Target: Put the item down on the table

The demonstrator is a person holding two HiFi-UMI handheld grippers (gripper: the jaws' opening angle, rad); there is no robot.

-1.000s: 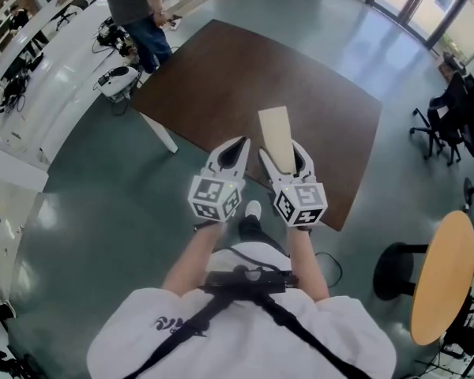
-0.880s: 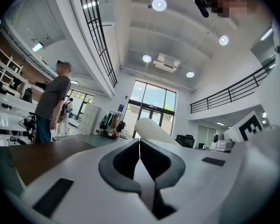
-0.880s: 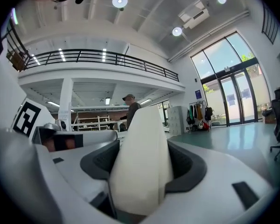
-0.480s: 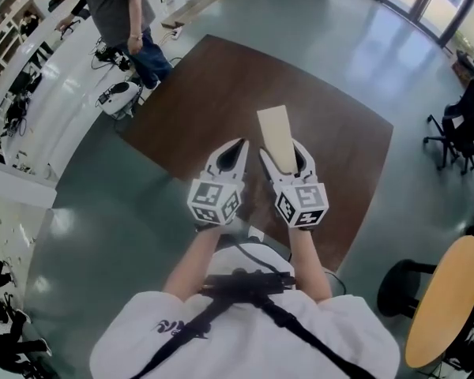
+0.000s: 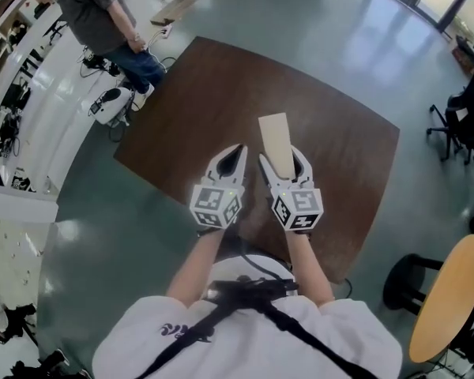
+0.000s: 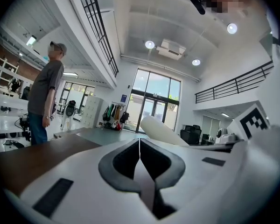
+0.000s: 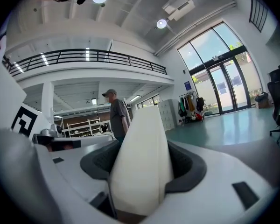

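Observation:
A flat cream board [image 5: 276,143] sticks forward out of my right gripper [image 5: 281,163], whose jaws are shut on its near end; in the right gripper view the board [image 7: 143,160] fills the gap between the jaws. It hangs above the dark brown table [image 5: 221,85]. My left gripper [image 5: 235,161] is beside it on the left, shut with nothing held; its jaws meet in a thin line in the left gripper view [image 6: 139,152], where the board [image 6: 161,131] shows to the right.
A person in a grey shirt and jeans [image 5: 103,22] stands at the table's far left corner. Black office chairs [image 5: 468,109] are at the right, and a round wooden table [image 5: 446,296] at the lower right. White benches [image 5: 16,93] line the left.
I have stepped closer to the table, so the grippers and board now lie over its surface. Both grippers keep their poses; the board stays held.

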